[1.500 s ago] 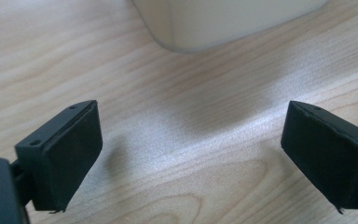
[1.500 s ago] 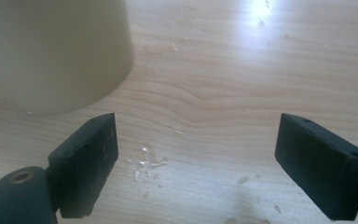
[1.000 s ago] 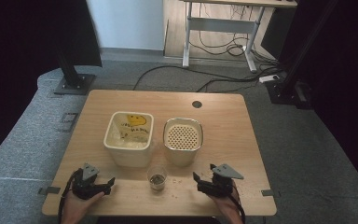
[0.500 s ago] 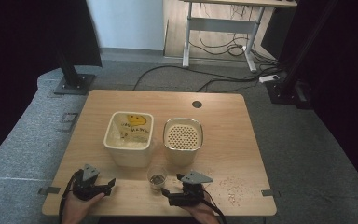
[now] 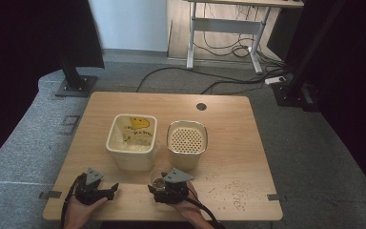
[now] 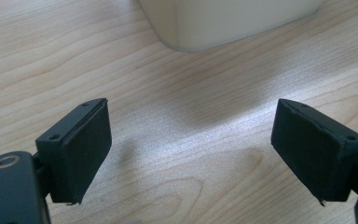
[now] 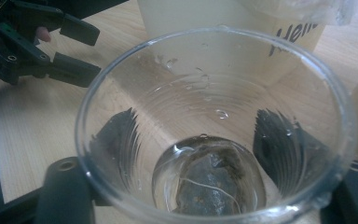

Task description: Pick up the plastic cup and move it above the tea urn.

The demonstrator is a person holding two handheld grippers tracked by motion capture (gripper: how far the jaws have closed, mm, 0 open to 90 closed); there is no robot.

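wood surface (image 5: 228, 129): light grain, biggest thing here, carries everything. crumbs/bits (image 5: 231, 193) scattered near the front right corner, small dark round hole (image 5: 201, 106) near the far edge

cream tub (image 5: 132, 142): squarish container w/ a yellow print and dark lettering, clear plastic liner inside. sits left of centre. its rounded bottom corner also shows at the top of the left gripper view (image 6: 228, 21)

perforated bin (image 5: 187, 143): cream/metal-looking, dotted insert on top, just beside the tub on its right

right hand-held gripper (image 5: 164, 188): at the front edge, just in front of the gap btw tub and bin, person's hand under it. jaws have just been closing, and the cup stands btw them. in the right gripper view you see both black pads through the cup wall, one each side, tight against it, so imo it's grasping the cup

left hand-held gripper (image 5: 108, 191): front left of the surface, well apart from the cup, in the person's other hand. released, jaws wide, nothing btw them but bare wood (left gripper view (image 6: 191, 154)). also visible top left in the right gripper view (image 7: 74, 49)

clear plastic cup (image 7: 214, 126): upright on the surface at front centre, just in front of the tub and bin (image 5: 159, 177). droplets on the inside wall, a bit of liquid at the bottom

teabag (image 7: 209, 184): dark and wet, lying at the cup's bottom w/ its pale string across it
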